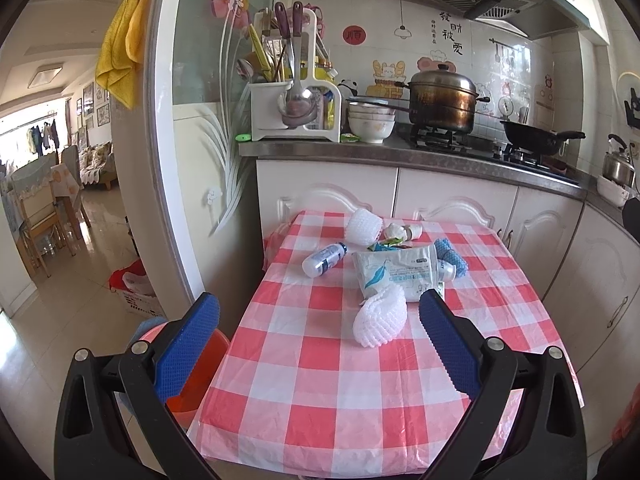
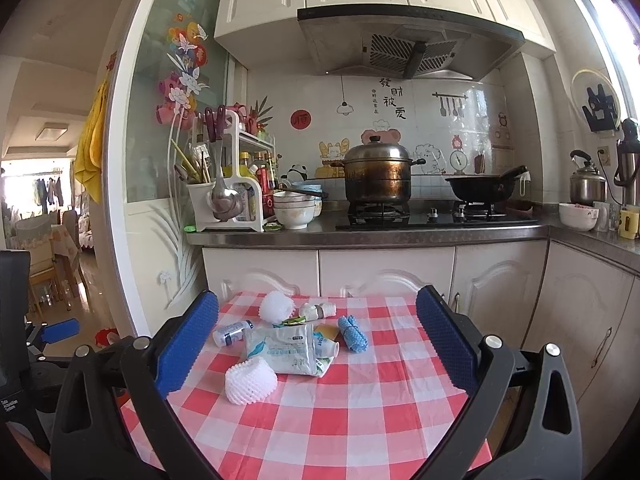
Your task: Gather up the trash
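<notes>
Both tools hang above the near end of the table (image 1: 320,400) with nothing between their fingers: the left tool (image 1: 320,344) has its blue pads spread wide apart, and the right tool (image 2: 318,344) is spread just as wide, a stance that suits an approach before any piece has been chosen. Covered in a red and white checked cloth, the table stands against the kitchen cabinets, and the trash lies bunched toward its far half, within reach of either tool.

Largest is the flat wipes packet (image 1: 396,270), lying over a small bottle beside the blue foam net (image 1: 452,256). Next come 2 white foam nets, 1 nearest the tools (image 1: 380,320) and 1 at the far edge (image 1: 363,227), then the plastic bottle (image 1: 324,259) on its side, well apart from the nearest net. Smallest are the crumpled wrappers (image 1: 402,234) at the back.

An orange basin (image 1: 200,372) sits low beside the table's left edge, probably where the pieces are meant to go.
</notes>
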{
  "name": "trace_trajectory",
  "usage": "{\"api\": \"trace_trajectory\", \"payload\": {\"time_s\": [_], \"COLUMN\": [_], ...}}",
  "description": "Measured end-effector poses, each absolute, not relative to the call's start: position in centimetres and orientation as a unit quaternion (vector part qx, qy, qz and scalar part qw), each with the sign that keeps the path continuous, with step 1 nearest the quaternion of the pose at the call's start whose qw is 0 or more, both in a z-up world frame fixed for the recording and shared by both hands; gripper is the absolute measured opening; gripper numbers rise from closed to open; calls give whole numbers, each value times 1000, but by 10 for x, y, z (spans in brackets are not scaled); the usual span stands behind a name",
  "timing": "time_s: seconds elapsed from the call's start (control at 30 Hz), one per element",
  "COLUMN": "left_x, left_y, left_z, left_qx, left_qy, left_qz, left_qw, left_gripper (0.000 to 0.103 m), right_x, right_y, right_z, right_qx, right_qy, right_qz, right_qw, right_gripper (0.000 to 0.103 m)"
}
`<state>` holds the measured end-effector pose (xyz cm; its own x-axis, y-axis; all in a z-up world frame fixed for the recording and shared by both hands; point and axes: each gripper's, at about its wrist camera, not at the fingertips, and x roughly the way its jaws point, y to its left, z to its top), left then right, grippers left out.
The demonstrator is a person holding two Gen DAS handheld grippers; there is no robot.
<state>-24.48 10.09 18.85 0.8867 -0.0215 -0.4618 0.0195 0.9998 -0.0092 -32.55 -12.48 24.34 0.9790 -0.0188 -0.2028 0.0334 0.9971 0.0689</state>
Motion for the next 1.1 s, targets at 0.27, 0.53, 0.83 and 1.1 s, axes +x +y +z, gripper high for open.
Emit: {"api": "trace_trajectory", "payload": {"time_s": [0.27, 0.53, 0.83, 1.1], "left_x": [-223, -180, -87, -7], "left_y": [106, 138, 151, 152], "left_z": [164, 126, 99, 81], "left_qx": [-4, -47, -27, -27], "left_qy": [268, 305, 323, 338], "left_qz": [-23, -66, -112, -147], "left_qw": [963, 949, 939, 929], "left_gripper": [98, 98, 98, 98], "right_x": [-292, -255, -204, -152], "right_y": [-132, -149, -150, -194], "right_z": [214, 179, 124, 96], "right_qx": [44, 89, 149, 194], "right_qy": [153, 220, 304, 334], "right_qz": [-8, 14, 86, 81], "right_qw": [987, 971, 937, 919], "right_gripper": [100, 100, 100, 100]}}
